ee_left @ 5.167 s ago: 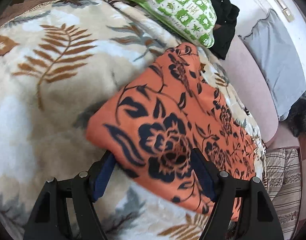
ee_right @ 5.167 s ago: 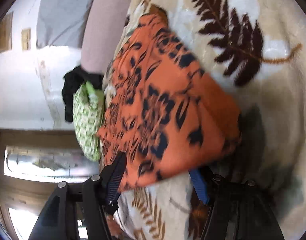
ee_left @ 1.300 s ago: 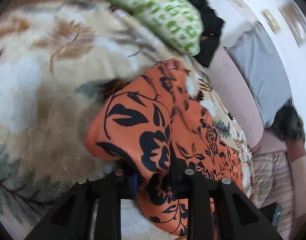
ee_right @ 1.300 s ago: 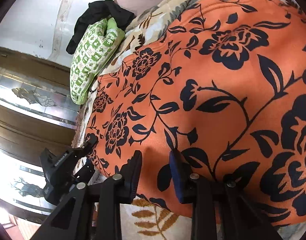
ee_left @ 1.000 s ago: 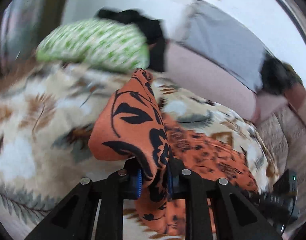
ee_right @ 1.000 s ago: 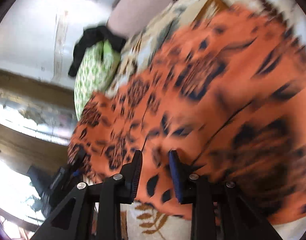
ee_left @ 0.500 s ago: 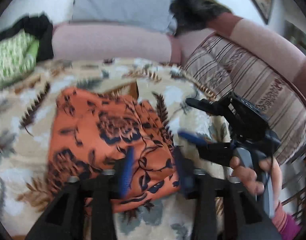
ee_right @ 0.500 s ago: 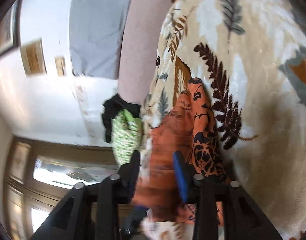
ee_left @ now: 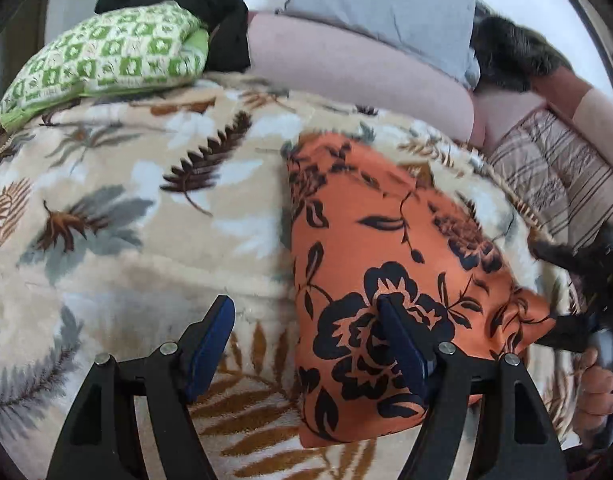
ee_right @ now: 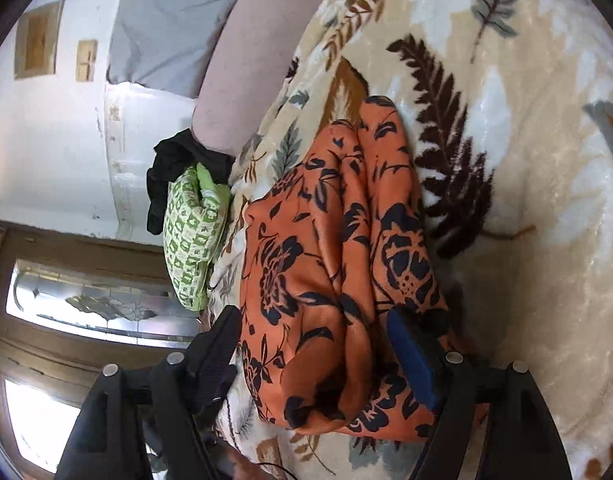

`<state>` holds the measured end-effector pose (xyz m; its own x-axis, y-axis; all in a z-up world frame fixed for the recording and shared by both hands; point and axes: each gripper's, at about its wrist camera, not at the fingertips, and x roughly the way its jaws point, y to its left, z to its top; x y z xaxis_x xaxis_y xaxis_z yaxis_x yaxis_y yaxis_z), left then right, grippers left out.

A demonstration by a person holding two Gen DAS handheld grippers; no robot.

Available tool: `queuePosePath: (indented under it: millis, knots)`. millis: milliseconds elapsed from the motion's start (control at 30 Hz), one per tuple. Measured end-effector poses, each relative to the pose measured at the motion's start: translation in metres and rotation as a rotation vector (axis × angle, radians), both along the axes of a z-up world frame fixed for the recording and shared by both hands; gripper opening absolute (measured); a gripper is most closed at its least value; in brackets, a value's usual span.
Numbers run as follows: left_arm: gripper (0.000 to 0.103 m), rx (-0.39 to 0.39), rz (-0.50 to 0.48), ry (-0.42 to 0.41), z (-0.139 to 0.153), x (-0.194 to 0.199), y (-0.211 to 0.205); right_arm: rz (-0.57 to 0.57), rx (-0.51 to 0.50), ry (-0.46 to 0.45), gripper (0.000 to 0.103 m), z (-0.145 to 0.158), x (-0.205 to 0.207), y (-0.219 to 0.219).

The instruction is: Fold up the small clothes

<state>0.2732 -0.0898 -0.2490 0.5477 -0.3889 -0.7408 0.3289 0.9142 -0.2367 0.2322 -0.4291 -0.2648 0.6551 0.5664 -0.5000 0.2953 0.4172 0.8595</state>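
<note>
An orange garment with a black flower print (ee_left: 390, 264) lies folded on a beige leaf-patterned blanket (ee_left: 146, 200). My left gripper (ee_left: 306, 320) is open just above its near left edge, the right finger over the cloth, the left finger over bare blanket. In the right wrist view the garment (ee_right: 330, 264) lies bunched in lengthwise folds. My right gripper (ee_right: 314, 340) is open with its fingers on either side of the near end. The right gripper (ee_left: 578, 304) also shows at the garment's far right corner in the left wrist view.
A green-and-white patterned cloth (ee_left: 106, 64) and a black cloth (ee_left: 202, 8) lie at the blanket's far left. A pink bolster (ee_left: 358, 76), a grey pillow (ee_left: 386, 4) and a striped cushion (ee_left: 562, 184) line the back. A glass-paned door (ee_right: 66, 300) stands beside the bed.
Both grippers were shut on the garment and lifted and carried it over. Both have now opened and let it go, and it lies folded on the blanket.
</note>
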Motion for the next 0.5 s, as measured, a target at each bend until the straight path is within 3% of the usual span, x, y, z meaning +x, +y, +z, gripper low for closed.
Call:
queuePosePath:
  millis: [67, 167, 200, 233, 267, 367, 500]
  knots:
    - [0.076, 0.002, -0.035, -0.002, -0.001, 0.0, -0.01, 0.014, -0.026, 0.007, 0.078, 0.002, 0.004, 0.01]
    - [0.076, 0.022, -0.059, -0.011, -0.001, -0.003, -0.02, 0.024, -0.145, 0.015, 0.074, 0.004, 0.01, 0.032]
    - [0.076, 0.019, -0.07, -0.008, 0.0, -0.006, -0.021, 0.031, -0.202, 0.007, 0.062, 0.008, 0.012, 0.04]
    - [0.076, 0.011, -0.084, -0.005, 0.0, -0.007, -0.021, 0.039, -0.258, -0.002, 0.041, 0.012, 0.012, 0.046]
    - [0.076, 0.003, -0.098, -0.011, 0.004, -0.01, -0.021, 0.044, -0.32, -0.016, 0.031, 0.018, 0.011, 0.051]
    - [0.076, -0.025, -0.12, -0.042, 0.012, -0.016, -0.021, 0.012, -0.391, -0.098, 0.018, 0.037, -0.001, 0.05]
    - [0.076, -0.072, -0.143, -0.05, 0.018, -0.02, -0.022, -0.05, -0.578, -0.224, 0.006, 0.079, -0.027, 0.05]
